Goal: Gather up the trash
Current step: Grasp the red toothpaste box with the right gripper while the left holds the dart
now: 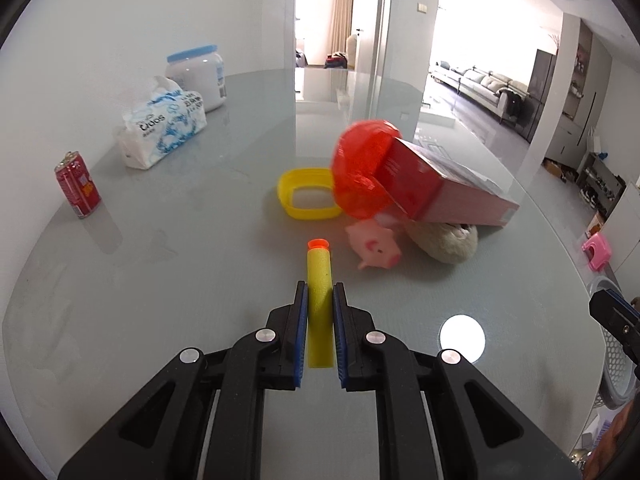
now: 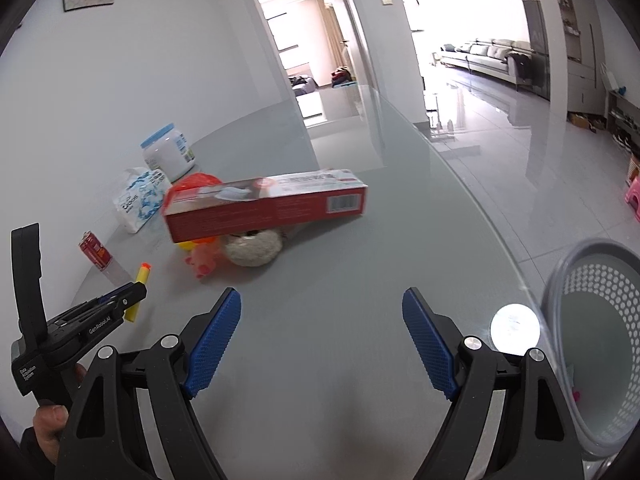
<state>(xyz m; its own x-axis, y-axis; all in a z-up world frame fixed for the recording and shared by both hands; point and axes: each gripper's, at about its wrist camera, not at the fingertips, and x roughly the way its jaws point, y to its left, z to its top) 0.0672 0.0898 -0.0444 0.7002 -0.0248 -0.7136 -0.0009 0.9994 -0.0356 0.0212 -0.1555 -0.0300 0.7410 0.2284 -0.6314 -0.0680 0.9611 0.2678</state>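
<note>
The yellow foam dart (image 1: 320, 296) with its orange tip is pinched between the 2 blue-padded fingers (image 1: 301, 336) of the left gripper (image 1: 320, 292), low in the middle of the left wrist view. The tip pokes out past them and the tail hangs free behind. In the right wrist view the dart (image 2: 138, 290) sits at the lower left and appears lifted off the grey surface (image 2: 340, 280).

What worries me is the dart itself. It is soft, light and held only across its middle, so a quick swing might let it slide or tilt out before it reaches the grey perforated basket (image 2: 592, 320) at the lower right edge. That basket stands well apart from the dart, past the surface's rim.

The right gripper (image 2: 322, 300) is spread wide with nothing in it. Behind it, the red box (image 2: 264, 208) leans on a pile of toys and could topple if knocked.
</note>
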